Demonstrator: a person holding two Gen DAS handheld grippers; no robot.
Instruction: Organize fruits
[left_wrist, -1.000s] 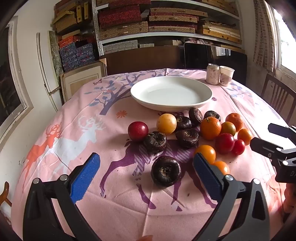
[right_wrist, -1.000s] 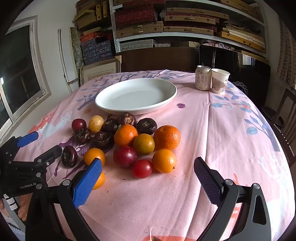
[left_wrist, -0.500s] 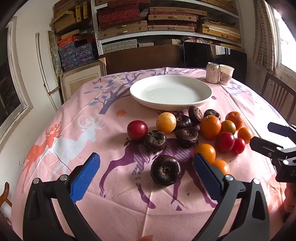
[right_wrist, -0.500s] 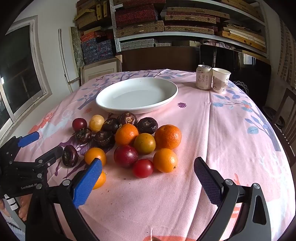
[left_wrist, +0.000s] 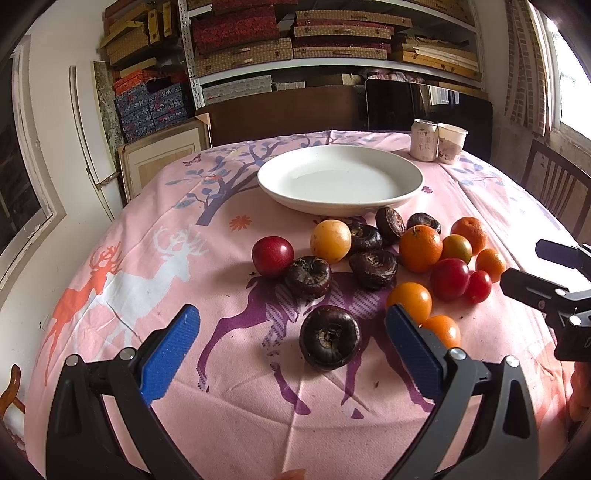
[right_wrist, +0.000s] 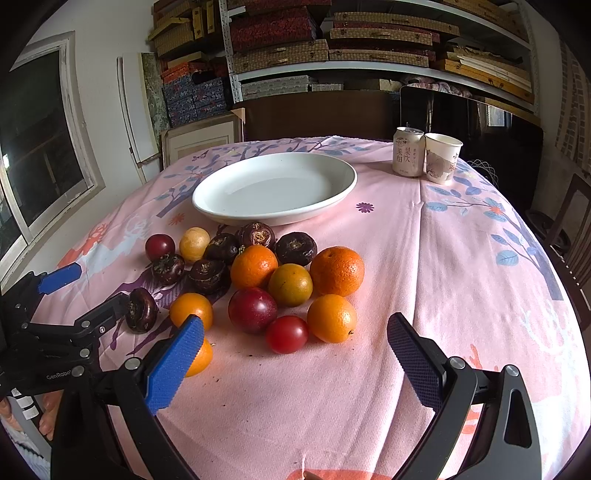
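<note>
A heap of fruit lies on the pink tablecloth in front of a white plate, which holds nothing. The heap has oranges, red plums, a small red tomato, a yellow fruit and several dark brown water chestnuts. One dark chestnut sits apart, just ahead of my left gripper, between its open blue pads. My right gripper is open too, low over the cloth, with the tomato and a small orange just beyond its fingers.
A drink can and a paper cup stand at the table's far right. A wooden chair is at the right edge. Shelves of boxes fill the back wall. Bare cloth stretches right of the heap.
Both grippers have eased slightly forward and lower toward the fruit. No fruit has moved, and both stay open.
</note>
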